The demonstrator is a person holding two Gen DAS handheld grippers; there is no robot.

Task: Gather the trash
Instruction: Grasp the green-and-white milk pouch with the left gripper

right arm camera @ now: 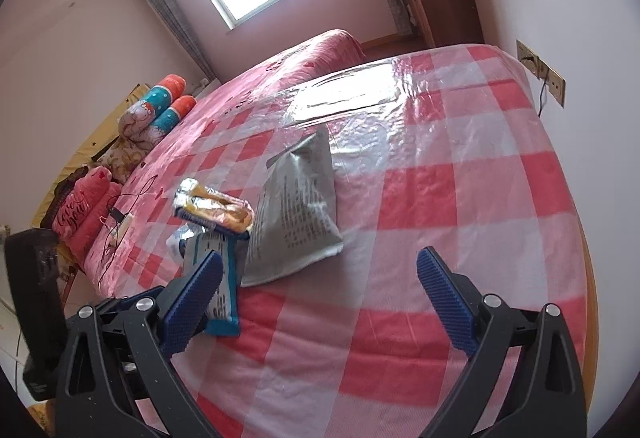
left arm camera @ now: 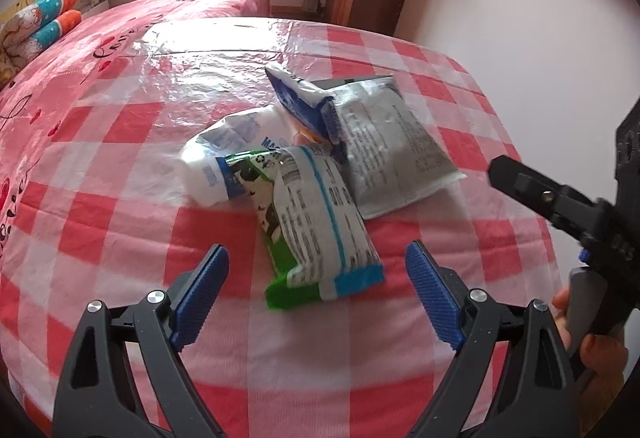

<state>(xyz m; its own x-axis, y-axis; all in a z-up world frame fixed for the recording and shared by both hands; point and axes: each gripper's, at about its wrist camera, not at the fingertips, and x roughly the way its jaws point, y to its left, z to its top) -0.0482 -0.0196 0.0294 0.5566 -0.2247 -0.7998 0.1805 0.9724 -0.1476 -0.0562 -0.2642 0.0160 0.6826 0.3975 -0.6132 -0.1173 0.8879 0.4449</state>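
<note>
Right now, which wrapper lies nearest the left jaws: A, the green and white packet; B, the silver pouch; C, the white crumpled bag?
A: the green and white packet lies just beyond the open left gripper, nearer than the other two.

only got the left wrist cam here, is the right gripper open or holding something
observer: open, the right gripper has its fingers spread wide, gripping nothing
operator: whats it pointing at
observer: the grey bag lies just ahead, a little left of its middle
operator: anything left in the top wrapper
observer: the foil wrapper gapes toward the right camera, something orange-yellow inside
</note>
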